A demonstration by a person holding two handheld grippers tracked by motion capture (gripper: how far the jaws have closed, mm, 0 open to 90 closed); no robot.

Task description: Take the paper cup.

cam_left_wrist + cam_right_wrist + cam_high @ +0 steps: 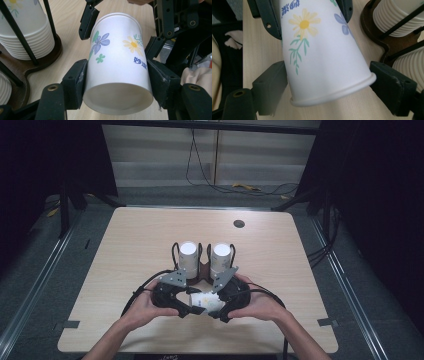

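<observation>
Cup (117,62) between left jaws (pads touching)

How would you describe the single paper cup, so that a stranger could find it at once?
On the wooden table, near the person's edge, two grippers meet in front of a holder with two cup stacks. The paper cup lies sideways between them, clamped near its base by the left gripper. Unlike the stacked cups, it is alone and shows its printed flowers.
</observation>
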